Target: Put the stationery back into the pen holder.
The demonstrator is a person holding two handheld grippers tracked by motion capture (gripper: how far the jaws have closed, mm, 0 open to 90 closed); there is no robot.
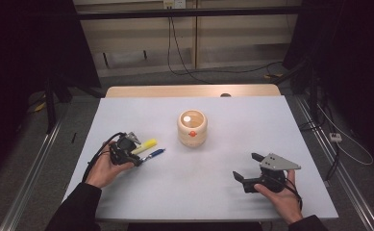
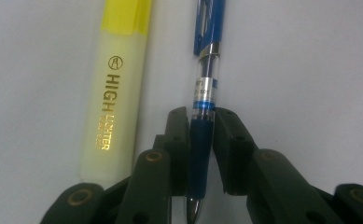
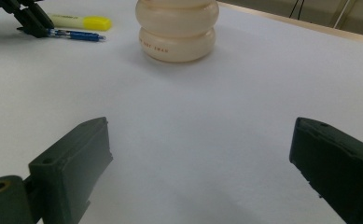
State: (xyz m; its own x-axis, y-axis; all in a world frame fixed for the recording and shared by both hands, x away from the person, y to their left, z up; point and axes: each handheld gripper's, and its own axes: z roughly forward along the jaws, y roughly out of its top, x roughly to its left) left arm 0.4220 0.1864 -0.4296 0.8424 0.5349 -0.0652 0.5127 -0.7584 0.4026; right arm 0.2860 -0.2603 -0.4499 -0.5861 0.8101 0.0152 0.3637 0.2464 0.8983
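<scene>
Presently, scene: a person sits at a white table (image 1: 199, 192) with a two-jaw gripper in each hand.
Left gripper: the left gripper (image 1: 137, 159) is seen in the high view at about eight o'clock of the table, held in the person's left hand (image 1: 105, 168); its jaws point toward two o'clock.
Left gripper, jaw state: in the left gripper view the two black jaws are pressed in on the dark rubber grip section of the blue pen (image 2: 202, 121), one jaw on each side of the barrel, so the gripper (image 2: 201, 130) is clamped on the pen.
Blue pen, place: it lies low on the table surface, its metal tip toward six o'clock in the left gripper view and its blue clip end running off toward twelve; in the high view its free end pokes out of the jaws toward two o'clock.
Yellow highlighter: the highlighter (image 2: 114, 88) lies just beside the pen, roughly parallel, on its nine o'clock side in the left gripper view; whether the outer jaw touches it cannot be told.
Wooden pot: a cream, ribbed round pot (image 1: 192, 127) stands upright near the table's centre, well apart from both grippers.
Right gripper: the right gripper (image 1: 252, 166) rests at about four o'clock of the table in the right hand (image 1: 283, 195).
Right gripper, jaw state: its jaws stand wide apart with bare table between them, aimed toward the pot at twelve o'clock in the right gripper view.
</scene>
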